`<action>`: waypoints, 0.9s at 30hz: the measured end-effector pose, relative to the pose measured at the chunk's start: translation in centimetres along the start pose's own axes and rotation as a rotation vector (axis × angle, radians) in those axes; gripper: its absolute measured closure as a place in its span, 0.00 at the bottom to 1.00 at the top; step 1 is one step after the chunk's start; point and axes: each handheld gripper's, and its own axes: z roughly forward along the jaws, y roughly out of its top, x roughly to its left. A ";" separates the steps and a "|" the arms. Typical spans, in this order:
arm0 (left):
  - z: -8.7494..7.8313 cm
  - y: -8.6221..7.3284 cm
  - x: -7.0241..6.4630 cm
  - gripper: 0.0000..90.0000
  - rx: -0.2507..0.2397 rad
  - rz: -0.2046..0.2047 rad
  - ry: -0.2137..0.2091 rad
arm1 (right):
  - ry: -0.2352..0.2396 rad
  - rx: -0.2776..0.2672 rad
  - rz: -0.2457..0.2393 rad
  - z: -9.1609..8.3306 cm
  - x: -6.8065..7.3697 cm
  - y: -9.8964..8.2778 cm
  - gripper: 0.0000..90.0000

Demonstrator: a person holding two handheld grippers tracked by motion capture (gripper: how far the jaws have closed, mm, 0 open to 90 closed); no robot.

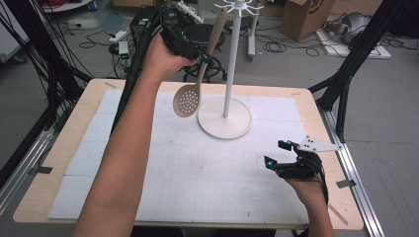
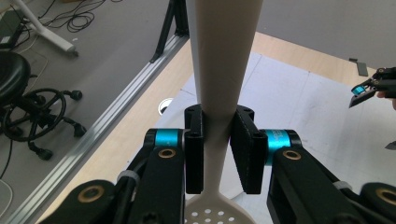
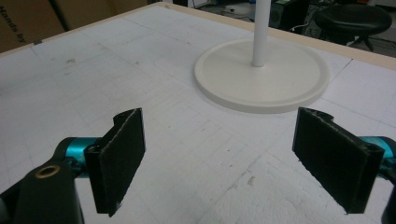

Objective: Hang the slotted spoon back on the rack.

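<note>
A beige slotted spoon hangs in the air over the far part of the table, its perforated bowl down and its handle reaching up toward the hooks of a white stand. My left gripper is shut on the spoon's handle; both pads press its narrow part, with the bowl just below. My right gripper rests low over the mat at the near right, open, with nothing between its pads. The stand's round base lies ahead of it.
A white gridded mat covers the wooden table. The stand's hook crown sits at the top of its pole. Off the table's far side are a black chair, cables and cardboard boxes.
</note>
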 end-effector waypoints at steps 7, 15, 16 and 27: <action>0.2 0.0 0.3 0.84 -0.008 -0.008 -0.007 | -0.002 0.003 -0.001 0.0 0.0 0.0 0.19; 1.0 -0.2 0.7 0.84 0.004 -0.014 -0.026 | -0.005 0.006 -0.001 -0.1 -0.1 -0.1 0.18; 1.0 -0.2 0.7 0.84 0.002 -0.015 -0.034 | -0.006 0.006 0.000 -0.1 -0.1 -0.1 0.19; 0.1 -0.5 0.5 0.71 -0.024 -0.018 -0.047 | -0.005 0.005 0.002 -0.1 0.0 -0.1 0.19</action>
